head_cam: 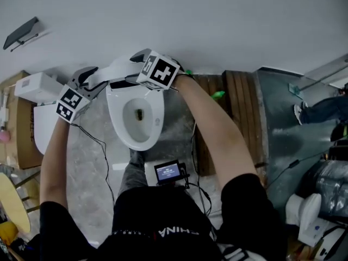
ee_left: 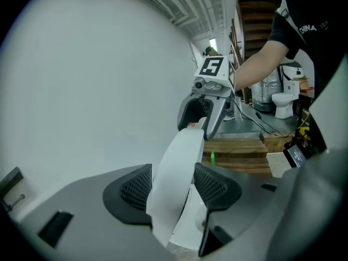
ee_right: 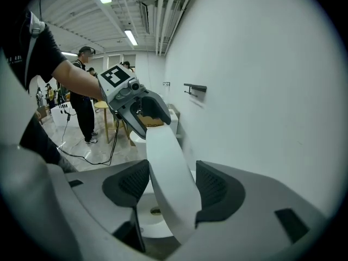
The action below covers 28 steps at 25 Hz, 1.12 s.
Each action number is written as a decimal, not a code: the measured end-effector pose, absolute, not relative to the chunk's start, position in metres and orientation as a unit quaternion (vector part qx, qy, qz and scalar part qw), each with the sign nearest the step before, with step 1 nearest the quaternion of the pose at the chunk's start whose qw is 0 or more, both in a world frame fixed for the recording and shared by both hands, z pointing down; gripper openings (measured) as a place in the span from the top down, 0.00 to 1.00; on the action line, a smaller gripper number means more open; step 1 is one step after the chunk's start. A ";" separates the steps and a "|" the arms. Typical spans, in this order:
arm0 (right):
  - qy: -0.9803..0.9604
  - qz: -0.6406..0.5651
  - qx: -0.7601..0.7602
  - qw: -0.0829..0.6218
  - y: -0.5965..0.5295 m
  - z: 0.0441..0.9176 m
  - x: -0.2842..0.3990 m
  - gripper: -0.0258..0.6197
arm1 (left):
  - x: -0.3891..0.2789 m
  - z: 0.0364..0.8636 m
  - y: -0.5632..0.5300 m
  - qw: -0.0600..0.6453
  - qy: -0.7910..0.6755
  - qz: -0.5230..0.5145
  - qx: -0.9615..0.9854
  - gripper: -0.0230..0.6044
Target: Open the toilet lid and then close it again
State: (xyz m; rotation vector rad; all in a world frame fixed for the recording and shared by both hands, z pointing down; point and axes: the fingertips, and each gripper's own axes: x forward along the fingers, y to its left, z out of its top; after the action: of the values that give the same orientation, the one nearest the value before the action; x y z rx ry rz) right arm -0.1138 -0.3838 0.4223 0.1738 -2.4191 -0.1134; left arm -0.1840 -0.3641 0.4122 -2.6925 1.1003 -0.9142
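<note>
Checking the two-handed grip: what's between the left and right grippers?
Only the lid: its rim runs from the left gripper to the right gripper, both shut on it. Each gripper view shows the other at the rim's far end.

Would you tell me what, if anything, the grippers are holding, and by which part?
Left gripper and right gripper each clamp the toilet lid by its rim.

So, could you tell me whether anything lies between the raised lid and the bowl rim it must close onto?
Nothing visible does: the lid, held by the left gripper and right gripper, stands raised over a bare bowl rim.
</note>
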 end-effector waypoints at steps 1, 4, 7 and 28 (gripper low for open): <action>-0.931 -0.047 0.070 0.355 -0.393 0.418 -0.117 0.53 | -0.186 0.409 -0.373 0.046 0.356 -0.298 -0.885 0.57; -0.925 -0.056 0.090 0.365 -0.418 0.404 -0.126 0.54 | -0.195 0.397 -0.400 0.037 0.348 -0.280 -0.894 0.58; -0.918 -0.067 0.121 0.373 -0.444 0.399 -0.132 0.54 | -0.202 0.386 -0.430 0.029 0.344 -0.266 -0.900 0.58; -0.892 -0.094 0.261 0.357 -0.601 0.381 -0.157 0.70 | -0.228 0.370 -0.570 0.082 0.382 -0.284 -0.876 0.65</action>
State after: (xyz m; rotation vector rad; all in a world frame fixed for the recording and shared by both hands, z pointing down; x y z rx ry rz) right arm -0.1566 -0.6014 0.3814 0.6745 -2.3014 -0.2424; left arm -0.2278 -0.5695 0.3695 -2.6157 1.1416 -0.8491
